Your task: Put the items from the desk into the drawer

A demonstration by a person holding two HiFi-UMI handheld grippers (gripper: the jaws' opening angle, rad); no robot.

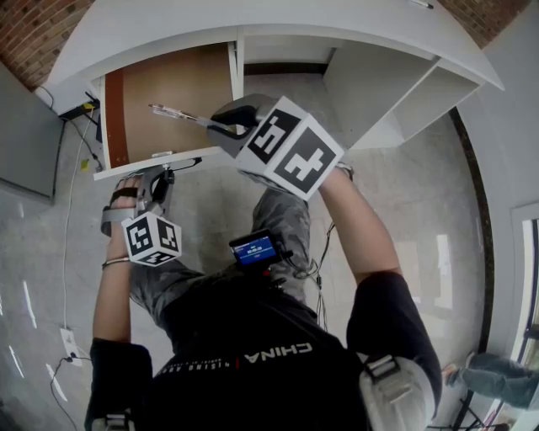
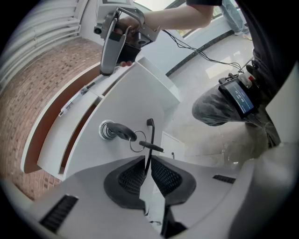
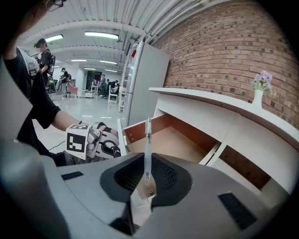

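White desk point(image 1: 168, 25) vs. a brick wall point(image 1: 25, 34), pale tiled floor point(image 1: 421, 185) below; small vase point(image 3: 258, 95) w/ purple flowers on the desk top. The desk's drawer point(image 1: 177, 84) is pulled out, brown wood bottom showing. R gripper point(image 1: 222, 126) is over the drawer's right side, jaws pinched nearly together on a clear pen point(image 1: 178, 114). The pen sticks straight out past the jaw tips, in line w/ the jaws, long axis running across the drawer toward its left side in the head view; writing tip is back betw. the jaws, other end points out over the wood bottom. Can't tell if it touches the wood. L gripper point(image 2: 147, 164) is at the drawer front, jaws closed to a narrow slit on a thin black pull point(image 2: 149, 135), just beside a key point(image 2: 119, 131) sitting in the lock w/ a ring hanging off it.
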